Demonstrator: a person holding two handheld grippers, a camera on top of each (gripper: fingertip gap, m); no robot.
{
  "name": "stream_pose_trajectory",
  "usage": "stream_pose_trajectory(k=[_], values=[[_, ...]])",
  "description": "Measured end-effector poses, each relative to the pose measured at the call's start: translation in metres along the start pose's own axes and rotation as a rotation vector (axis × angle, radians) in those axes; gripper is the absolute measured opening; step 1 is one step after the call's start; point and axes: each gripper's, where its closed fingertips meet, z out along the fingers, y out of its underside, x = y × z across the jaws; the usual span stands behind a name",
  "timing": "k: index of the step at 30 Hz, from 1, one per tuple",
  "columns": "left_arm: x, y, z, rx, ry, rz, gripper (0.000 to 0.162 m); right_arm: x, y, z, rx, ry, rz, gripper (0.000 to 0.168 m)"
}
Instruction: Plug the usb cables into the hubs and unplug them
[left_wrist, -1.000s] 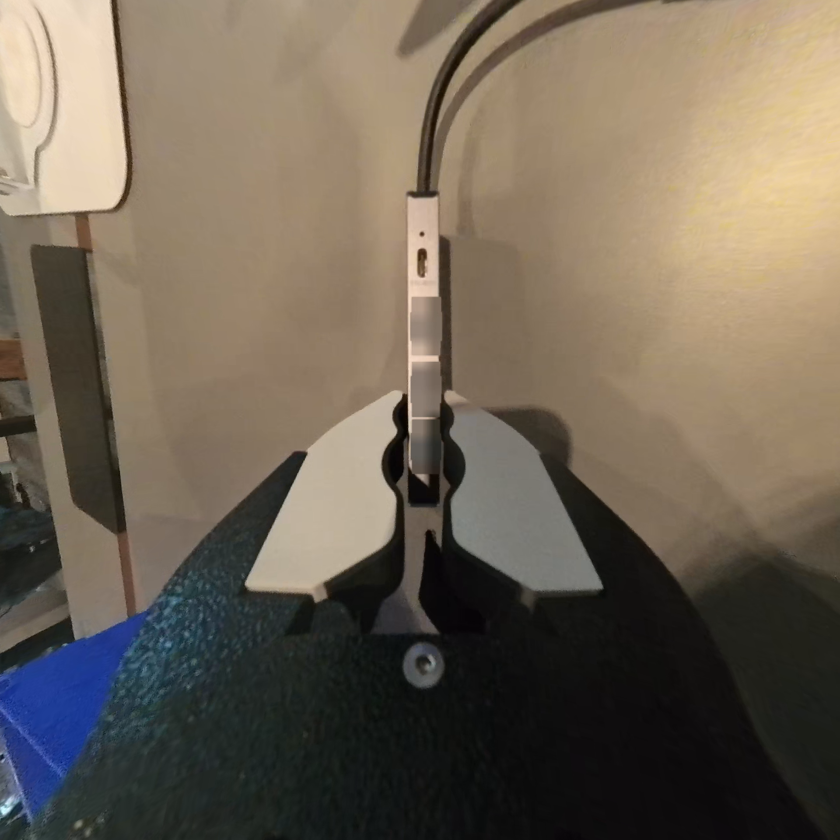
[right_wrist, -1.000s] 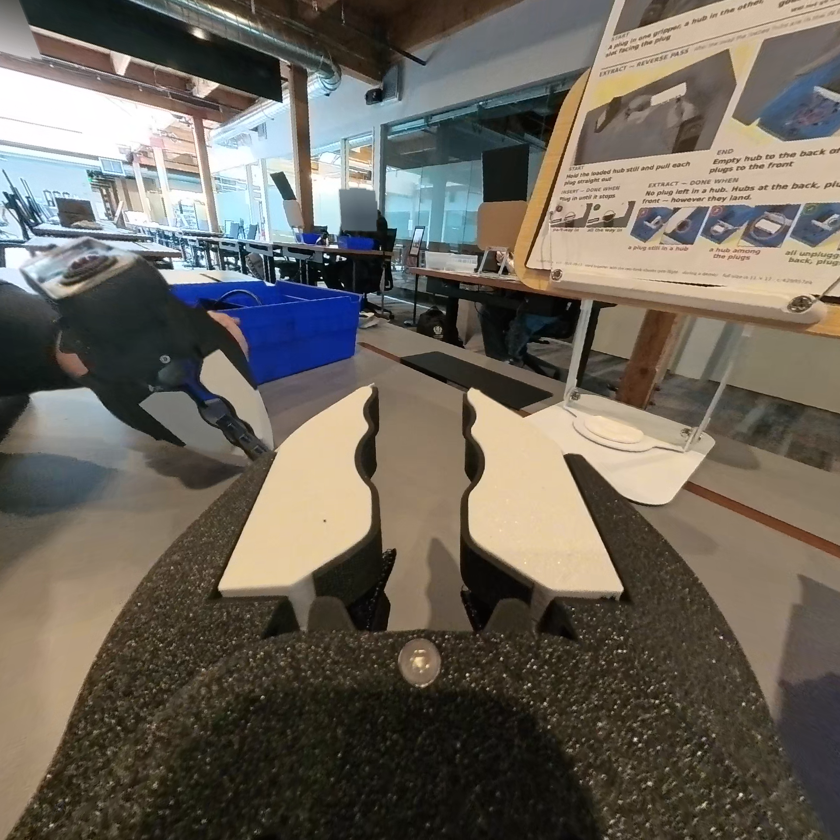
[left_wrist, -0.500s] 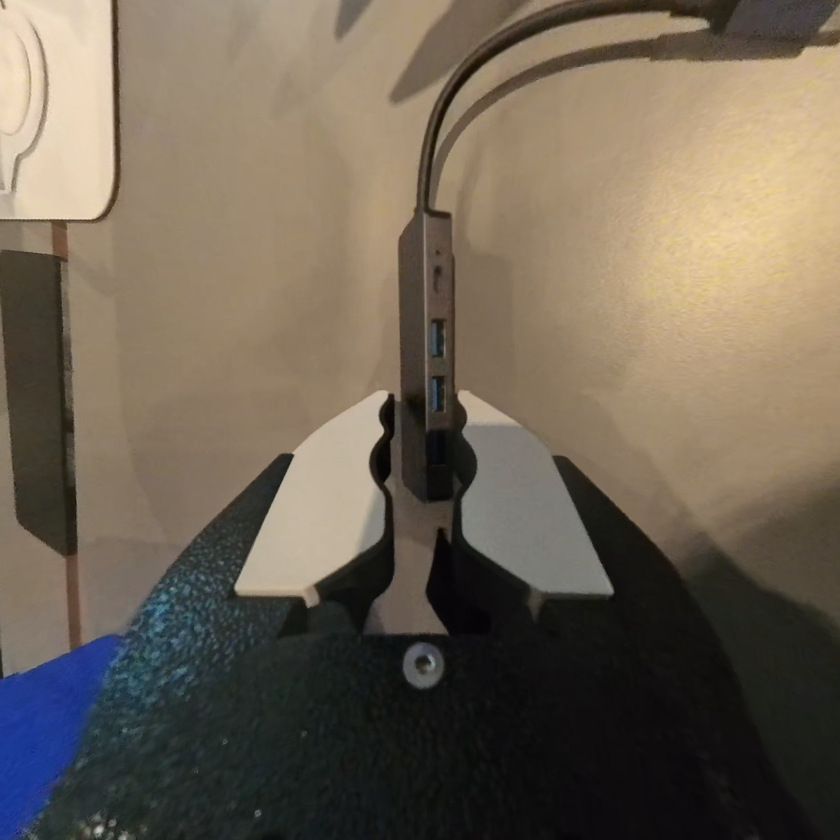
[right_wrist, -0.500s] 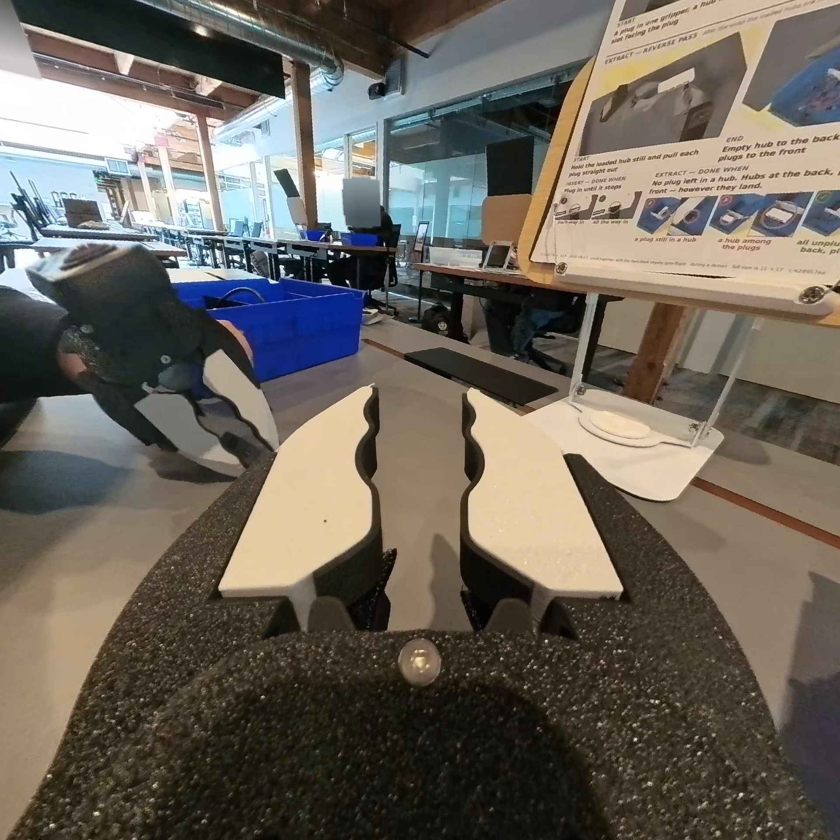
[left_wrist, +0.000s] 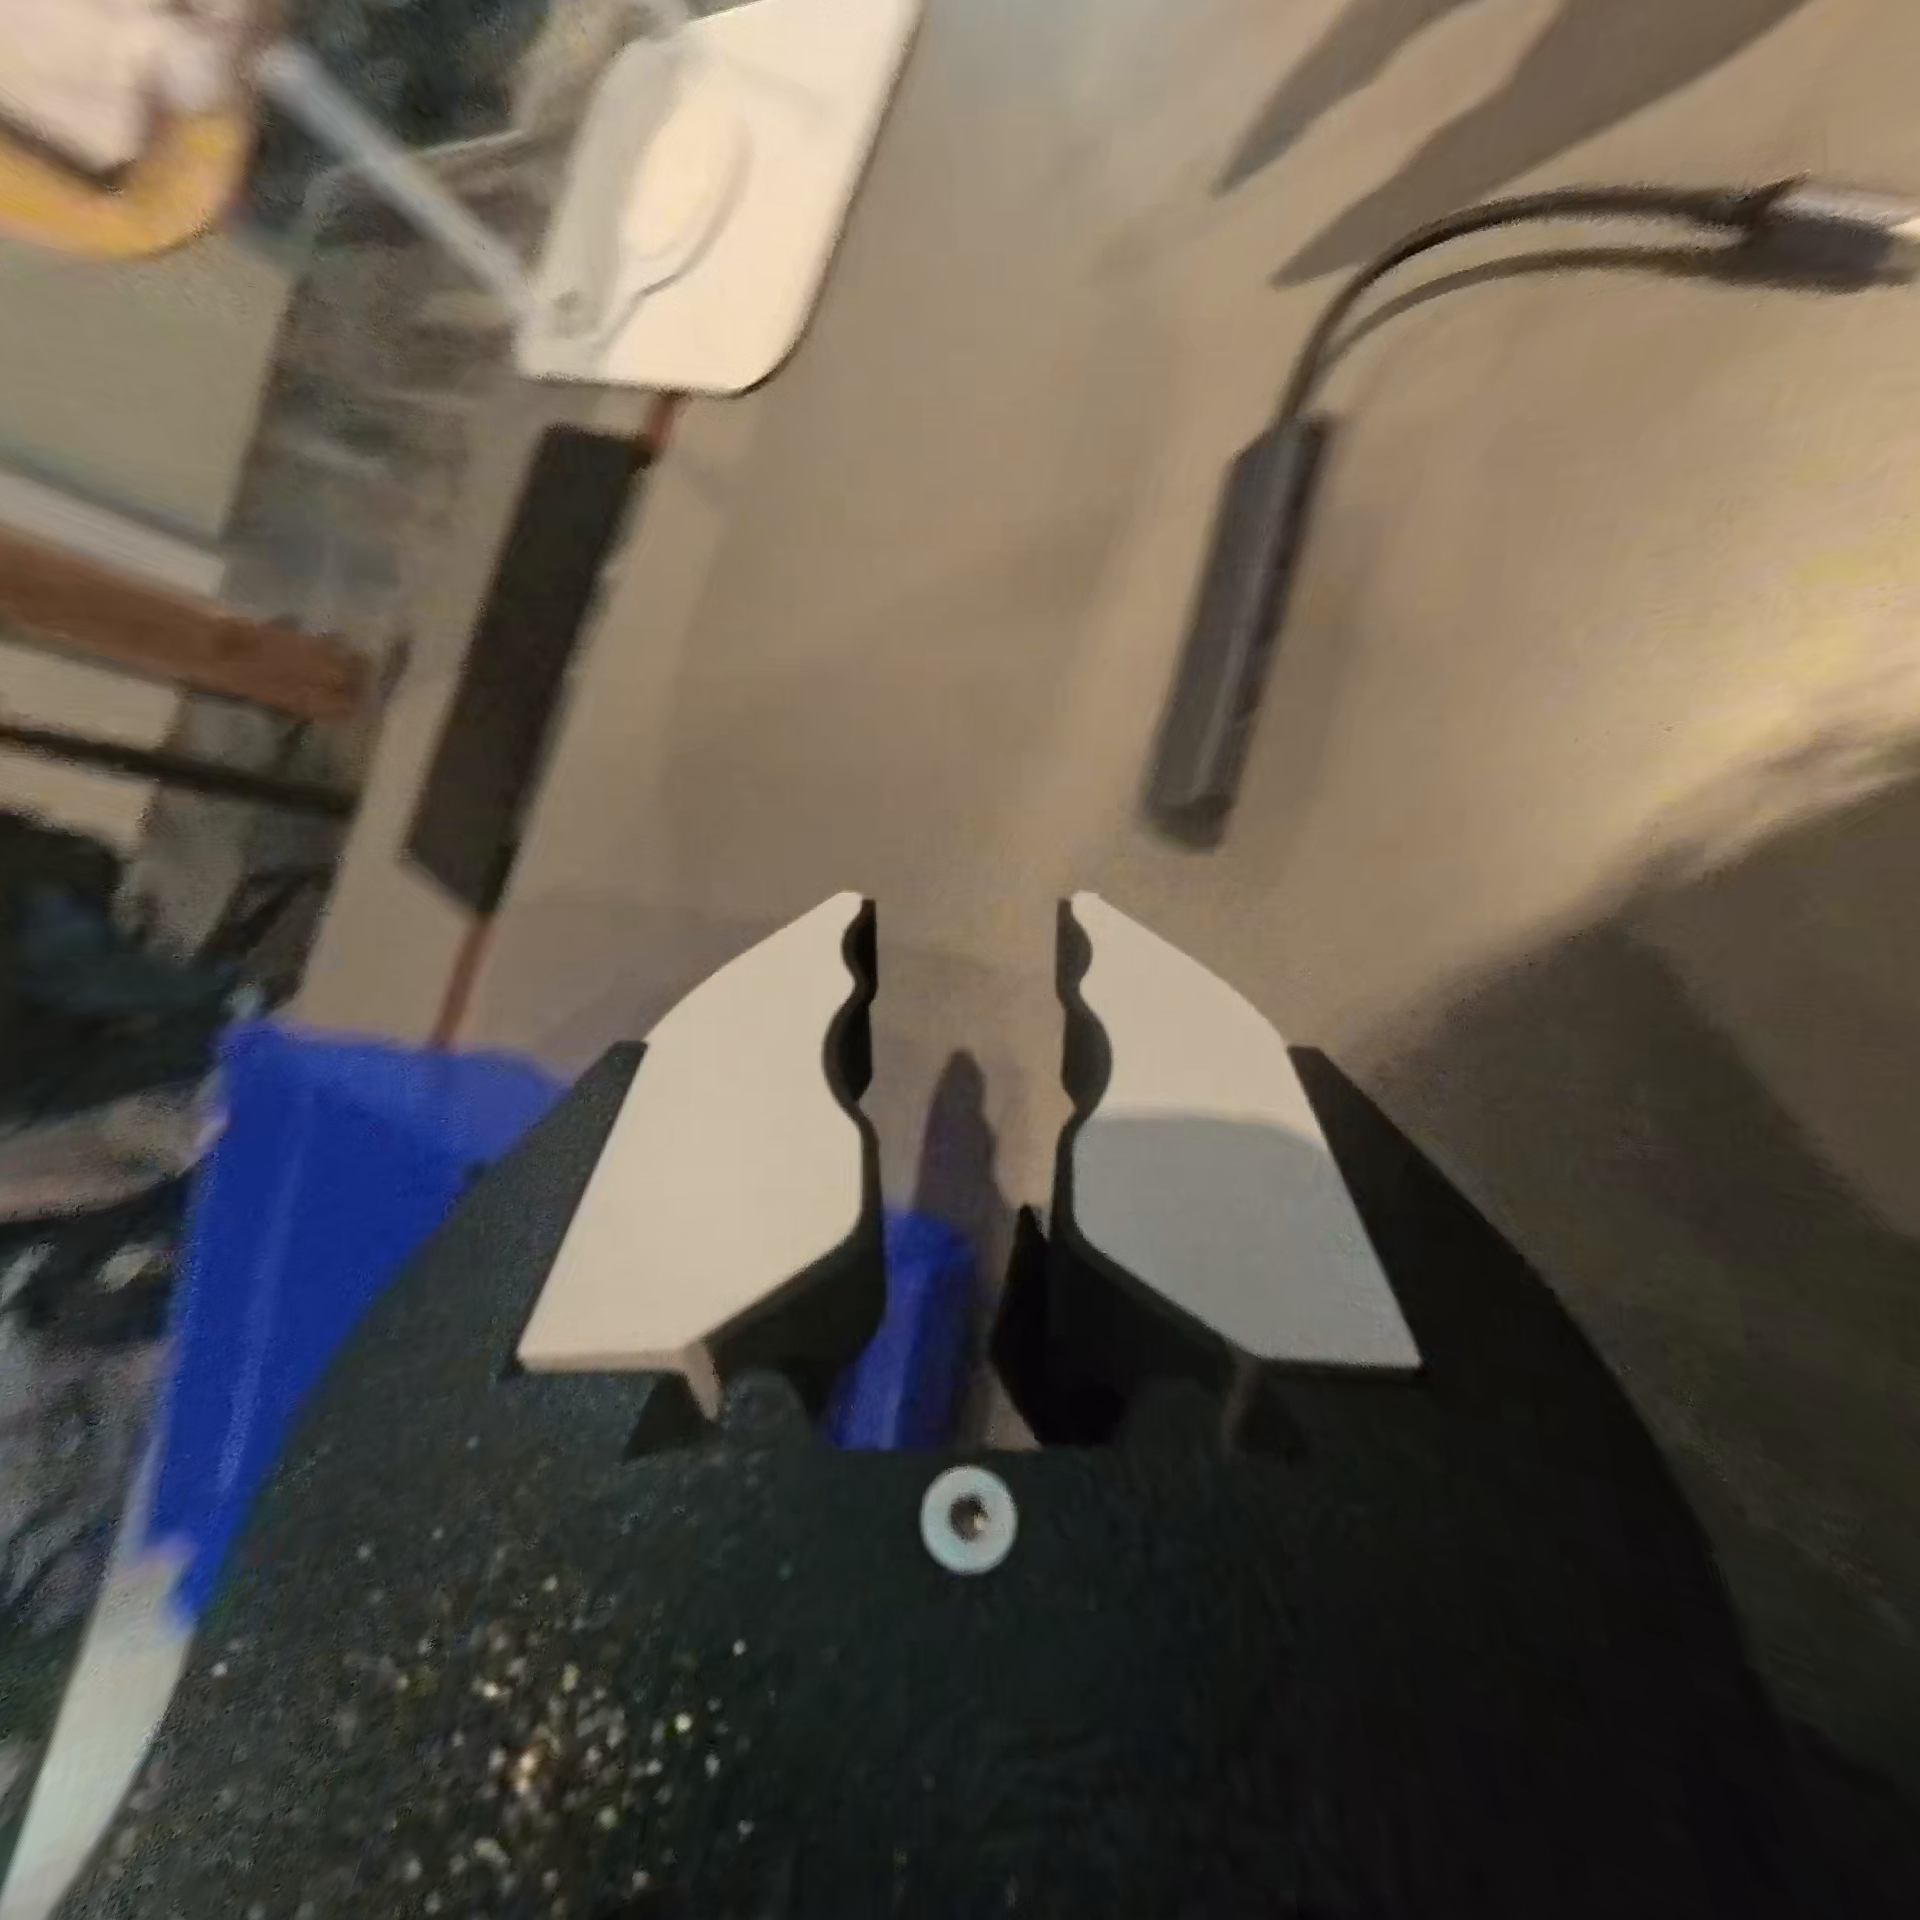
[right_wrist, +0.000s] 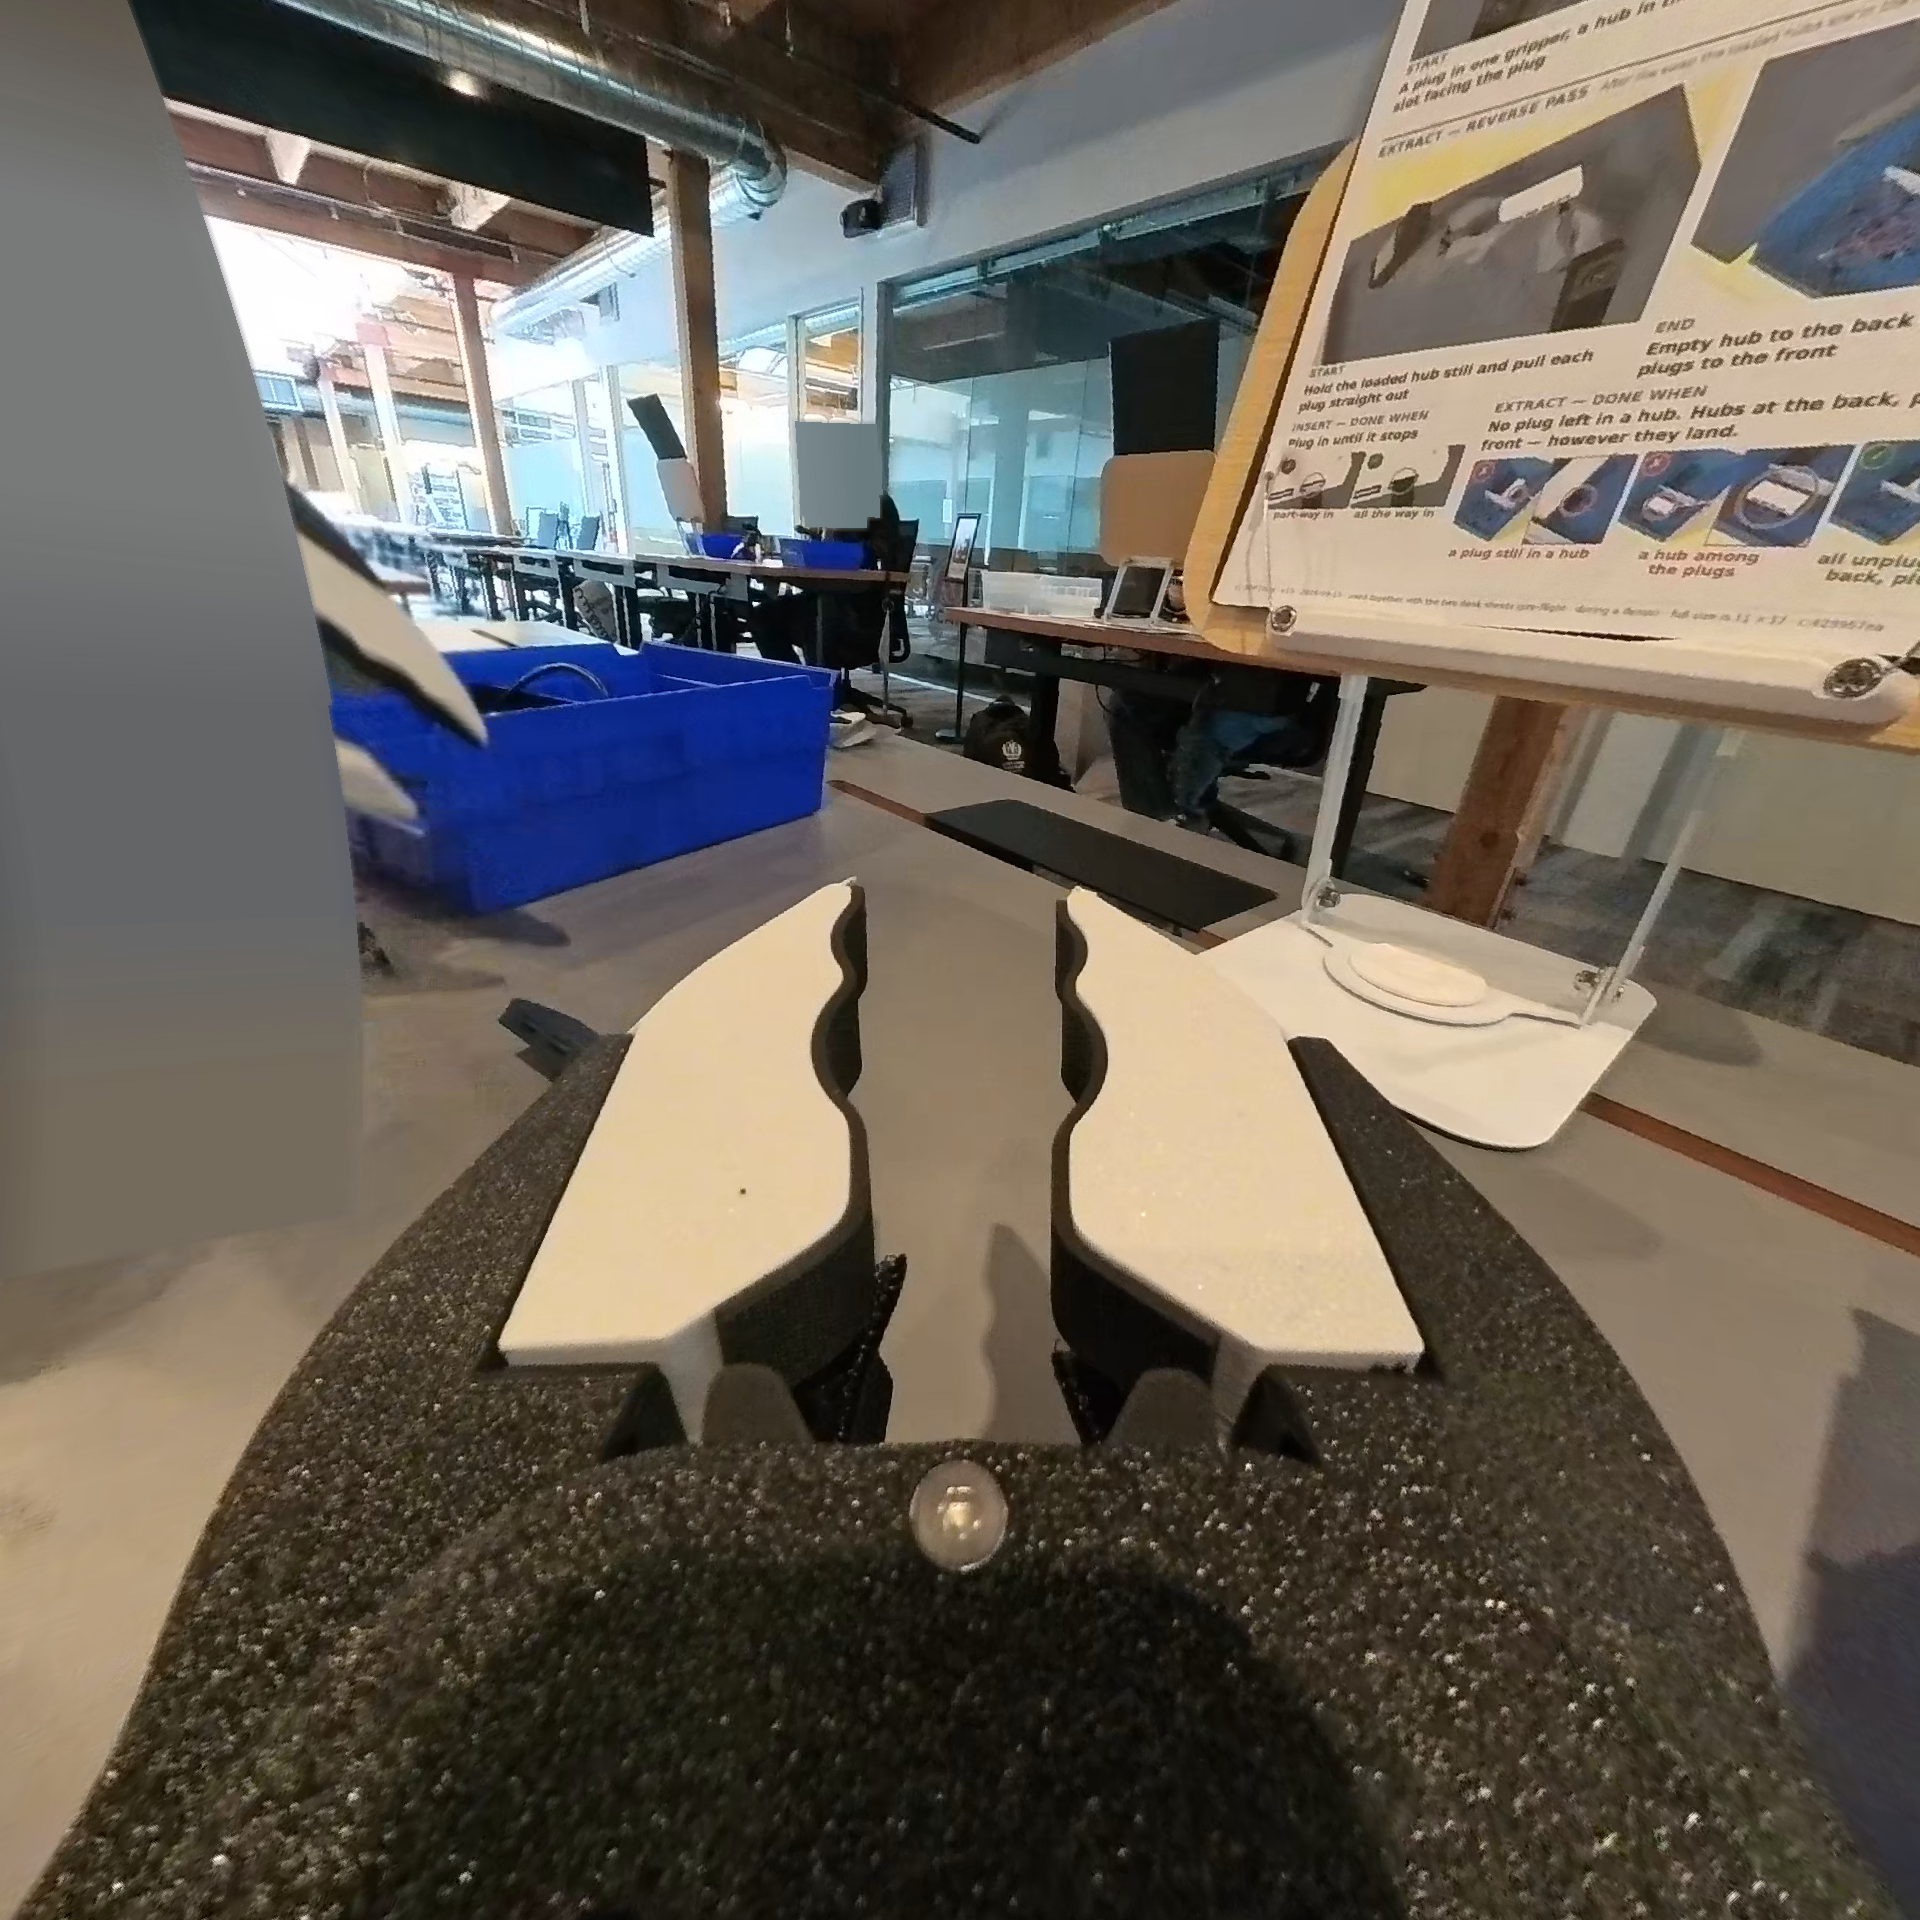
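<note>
— Left gripper (left_wrist: 964, 914): parted, nothing between the white fingers (left_wrist: 727, 1122), raised over the grey table (left_wrist: 935, 582). Picture smeared with motion.

— And the USB hub (left_wrist: 1236, 623)?

— Dark and slim, flat on the table, ahead and to the right of the fingertips, well apart from them. Short black cable (left_wrist: 1455, 244) curling off its far end toward a plug (left_wrist: 1808, 234) near the top right edge. No cable seen in its ports, though blur hides detail.

— Further out on that side?

— Black strip (left_wrist: 520, 665) lying to the left of the hub; white stand base (left_wrist: 717, 197) beyond it. Blue bin (left_wrist: 312, 1195) at lower left, partly behind the gripper body.

— Right gripper (right_wrist: 958, 914)?

— Spread as well, empty, low over the table (right_wrist: 956, 1039) and pointing level across it. Same black strip (right_wrist: 1101, 862) just past the fingertips. White stand base (right_wrist: 1455, 1029) to the right, carrying a tilted board with an instruction sheet (right_wrist: 1621, 343). Blue bin (right_wrist: 623, 769) at the left, dark cables inside. White finger tips of the left gripper (right_wrist: 390, 665) showing in front of the bin, beside a grey masked patch. A small dark end of the hub (right_wrist: 545, 1034), it seems, poking out at the left of the gripper body. Desks and chairs beyond.
</note>
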Motion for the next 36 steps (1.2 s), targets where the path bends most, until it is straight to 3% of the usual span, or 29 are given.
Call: stream_pose_trajectory(k=[7, 11, 15, 20, 23, 26, 36], values=[[-0.123, 0.100, -0.061, -0.204, -0.368, -0.137, 0.028, -0.002, 0.002, 0.001, -0.007, -0.007, 0.002, 0.034], [-0.163, 0.154, -0.047, -0.386, -0.394, -0.037, 0.033, -0.002, 0.003, 0.002, -0.012, -0.005, -0.004, 0.034], [-0.179, 0.184, -0.022, -0.522, -0.328, 0.040, 0.040, 0.000, 0.003, 0.002, -0.013, 0.003, -0.005, 0.034], [-0.186, 0.192, -0.007, -0.569, -0.233, 0.068, 0.036, -0.001, 0.001, 0.001, -0.009, 0.004, -0.015, 0.034], [-0.179, 0.193, -0.006, -0.578, -0.160, 0.088, 0.021, -0.002, 0.000, 0.000, -0.006, 0.000, -0.020, 0.034], [-0.185, 0.191, -0.011, -0.584, -0.192, 0.146, 0.005, -0.003, 0.000, 0.000, -0.005, -0.004, -0.022, 0.034], [-0.192, 0.182, -0.037, -0.559, -0.191, 0.049, 0.005, -0.005, 0.000, 0.001, -0.007, -0.011, -0.023, 0.034]])
